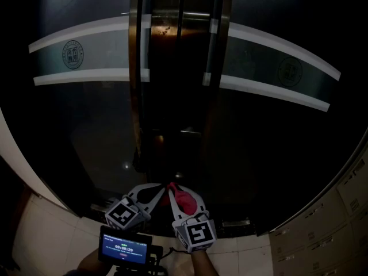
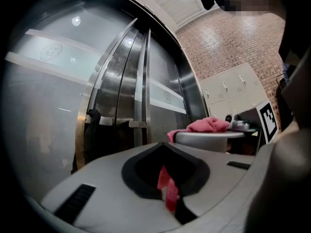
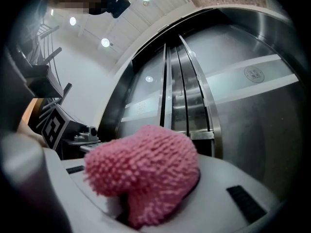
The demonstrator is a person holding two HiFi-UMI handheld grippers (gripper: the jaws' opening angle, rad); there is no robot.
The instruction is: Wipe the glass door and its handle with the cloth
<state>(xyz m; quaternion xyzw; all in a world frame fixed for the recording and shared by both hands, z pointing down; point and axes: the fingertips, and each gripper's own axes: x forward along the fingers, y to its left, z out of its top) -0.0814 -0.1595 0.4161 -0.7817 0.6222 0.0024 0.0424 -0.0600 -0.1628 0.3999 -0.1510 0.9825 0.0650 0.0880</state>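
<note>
- One pink cloth [image 1: 183, 199]
- Two grippers: left gripper [image 1: 156, 195], right gripper [image 1: 183, 195]
- Two glass door panels [image 1: 80, 131] [image 1: 276, 131]
- Two vertical handles [image 1: 142, 39] [image 1: 214, 39]
- Two round emblems [image 1: 73, 55] [image 1: 290, 72]
- One small screen [image 1: 125, 247]

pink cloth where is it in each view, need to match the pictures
Head view: bottom centre, the pink cloth in the right gripper.
Left gripper view: centre right, bunched on the right gripper; a strip between the left gripper's jaws.
Right gripper view: lower centre, filling the foreground.
Shared landmark: the white band across the glass door.
</note>
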